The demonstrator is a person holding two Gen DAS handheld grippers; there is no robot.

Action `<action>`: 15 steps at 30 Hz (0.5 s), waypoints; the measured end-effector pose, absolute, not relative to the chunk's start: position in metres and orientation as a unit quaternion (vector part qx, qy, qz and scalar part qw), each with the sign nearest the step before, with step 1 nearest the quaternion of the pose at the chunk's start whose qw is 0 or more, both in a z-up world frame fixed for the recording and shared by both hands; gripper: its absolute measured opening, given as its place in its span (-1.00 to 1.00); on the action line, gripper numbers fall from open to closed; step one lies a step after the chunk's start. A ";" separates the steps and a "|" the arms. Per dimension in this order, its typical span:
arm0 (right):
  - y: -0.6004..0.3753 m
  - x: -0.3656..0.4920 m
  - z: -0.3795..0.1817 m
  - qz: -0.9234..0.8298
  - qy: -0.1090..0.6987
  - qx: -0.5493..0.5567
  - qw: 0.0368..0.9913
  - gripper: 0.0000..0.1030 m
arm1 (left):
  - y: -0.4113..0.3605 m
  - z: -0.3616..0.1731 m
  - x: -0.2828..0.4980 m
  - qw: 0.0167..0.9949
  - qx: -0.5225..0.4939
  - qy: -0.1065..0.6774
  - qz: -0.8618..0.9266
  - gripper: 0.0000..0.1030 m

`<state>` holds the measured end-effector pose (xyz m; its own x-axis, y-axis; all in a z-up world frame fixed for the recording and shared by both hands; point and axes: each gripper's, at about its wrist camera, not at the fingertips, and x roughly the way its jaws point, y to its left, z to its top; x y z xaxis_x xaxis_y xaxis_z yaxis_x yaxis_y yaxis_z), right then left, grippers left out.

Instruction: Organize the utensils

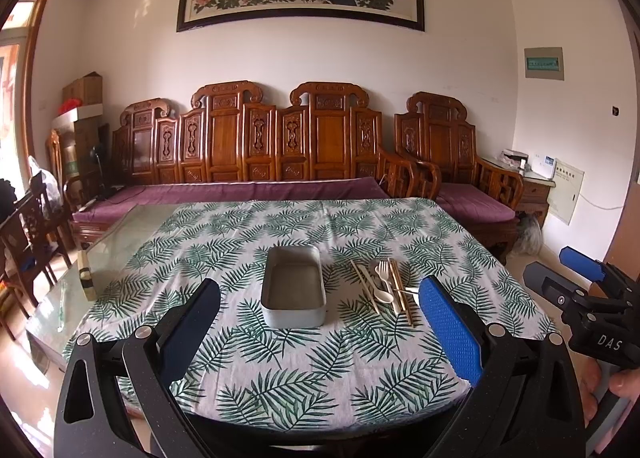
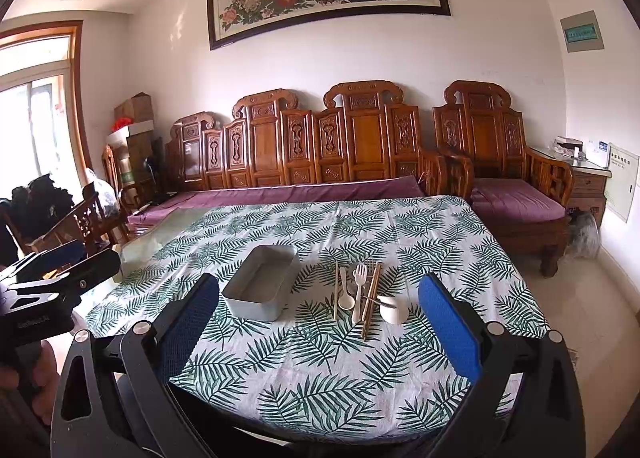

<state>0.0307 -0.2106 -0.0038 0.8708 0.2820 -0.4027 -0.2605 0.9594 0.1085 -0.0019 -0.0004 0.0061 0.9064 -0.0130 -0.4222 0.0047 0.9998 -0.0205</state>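
Hovering above near table edge, my left gripper [image 1: 320, 322] and right gripper [image 2: 318, 320] both spread wide, grasping nothing. Grey tin [image 1: 293, 286] at frame centre on leaf cloth [image 1: 304, 378]; utensils [image 1: 386, 286] piled just right of tin, white cup [image 2: 394, 310] beside them.

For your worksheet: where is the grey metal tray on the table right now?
In both wrist views the grey metal tray sits empty near the middle of the leaf-print tablecloth, just left of the pile of utensils, ahead of both open grippers.
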 end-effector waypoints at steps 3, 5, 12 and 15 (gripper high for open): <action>-0.211 0.033 -0.005 0.140 0.215 0.028 0.966 0.95 | 0.000 0.003 0.000 0.975 -0.011 0.221 -0.006 0.87; -0.213 0.034 -0.007 0.139 0.217 0.028 0.966 0.95 | 0.000 0.000 0.002 0.974 -0.011 0.226 -0.007 0.87; -0.216 0.047 -0.020 0.132 0.227 0.026 0.965 0.95 | -0.004 -0.016 0.019 0.968 -0.005 0.250 -0.020 0.87; -0.218 0.055 -0.025 0.131 0.230 0.027 0.964 0.95 | -0.004 -0.022 0.025 0.965 -0.008 0.259 -0.024 0.87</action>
<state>0.0550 -0.2185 -0.0252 0.8604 0.2643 -0.4358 -0.2391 0.9644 0.1128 0.0253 -0.0043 -0.0223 0.8645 -0.0508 -0.5001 0.0428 0.9987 -0.0273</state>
